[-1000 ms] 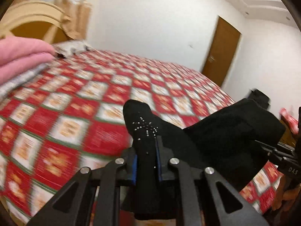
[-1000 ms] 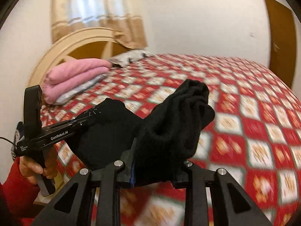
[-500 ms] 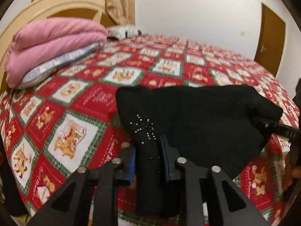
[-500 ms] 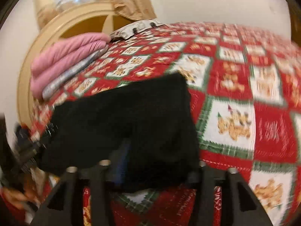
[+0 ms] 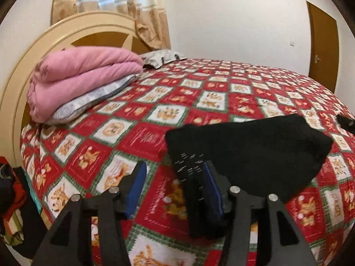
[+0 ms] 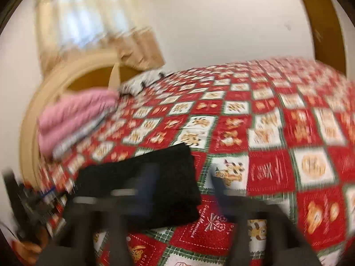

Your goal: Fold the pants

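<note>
The black pants (image 5: pixel 244 150) lie folded on the red patchwork bedspread (image 5: pixel 199 97) near its front edge. My left gripper (image 5: pixel 173 168) hovers over their left end, its jaws opening. The end with small shiny studs rests against the right blue pad (image 5: pixel 210 190), while the left pad (image 5: pixel 137 186) stands clear of the cloth. In the blurred right wrist view, my right gripper (image 6: pixel 180 175) sits at the right end of the pants (image 6: pixel 173 161). Its jaws are closing but still apart. The left finger lies over the cloth and the right one over bare bedspread.
A folded pink blanket (image 5: pixel 84 75) rests on a grey pillow (image 5: pixel 88 102) by the cream headboard (image 5: pixel 26 71). A heap of clothes (image 5: pixel 8 199) sits off the bed's left corner. A brown door (image 5: pixel 321 51) stands at the far right.
The pants came down from the air onto the bed and now lie flat. My left jaws spread off the studded end. My right gripper let go of the cloth and shifted right.
</note>
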Demonstrator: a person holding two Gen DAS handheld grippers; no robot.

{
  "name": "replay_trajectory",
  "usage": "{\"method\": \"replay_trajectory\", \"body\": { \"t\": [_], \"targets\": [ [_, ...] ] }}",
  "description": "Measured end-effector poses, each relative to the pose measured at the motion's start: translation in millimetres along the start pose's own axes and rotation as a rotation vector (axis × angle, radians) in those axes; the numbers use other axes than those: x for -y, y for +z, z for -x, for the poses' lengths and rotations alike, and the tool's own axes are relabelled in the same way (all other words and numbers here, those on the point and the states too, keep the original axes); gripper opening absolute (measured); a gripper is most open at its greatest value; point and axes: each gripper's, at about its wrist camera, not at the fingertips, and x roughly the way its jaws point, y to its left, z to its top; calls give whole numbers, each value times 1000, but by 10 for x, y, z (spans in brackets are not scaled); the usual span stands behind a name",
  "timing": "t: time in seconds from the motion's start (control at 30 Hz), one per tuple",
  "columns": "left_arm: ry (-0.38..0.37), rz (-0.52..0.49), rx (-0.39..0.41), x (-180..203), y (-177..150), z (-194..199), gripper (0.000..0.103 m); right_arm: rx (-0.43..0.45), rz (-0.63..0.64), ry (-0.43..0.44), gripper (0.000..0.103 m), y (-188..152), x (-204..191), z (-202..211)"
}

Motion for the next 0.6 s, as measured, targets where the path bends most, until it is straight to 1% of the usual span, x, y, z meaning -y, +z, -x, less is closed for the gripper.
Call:
{"method": "replay_trajectory", "body": {
  "t": [0.03,0.1,0.2,0.27,0.3,0.37,0.43,0.5,0.6],
  "targets": [
    [-6,-12,5,70,18,10,55,-27,42,-7,10,-5,-92,-51],
    [-12,-28,-1,161,23,7,55,-55,71,21,9,-70,-233,-132],
    [-43,-37,-22,278,6,-23,55,-107,100,-47,10,-241,-305,-271],
    [-42,-46,-39,349,-18,-70,55,-177,71,-130,10,-362,-232,-443],
    [-36,-53,-60,391,-41,-125,55,-217,41,-138,10,-449,-158,-489],
    [-21,-56,-82,425,-86,-195,55,-197,-12,-119,10,-488,-75,-520],
    [-7,-58,-82,432,-110,-231,55,-210,-20,-125,10,-456,-87,-560],
    [-2,-56,-83,431,-106,-237,55,-217,3,-126,10,-425,-129,-635],
    [-7,-50,-91,407,-105,-273,56,-185,42,-118,10,-451,-157,-685]
  ]
}}
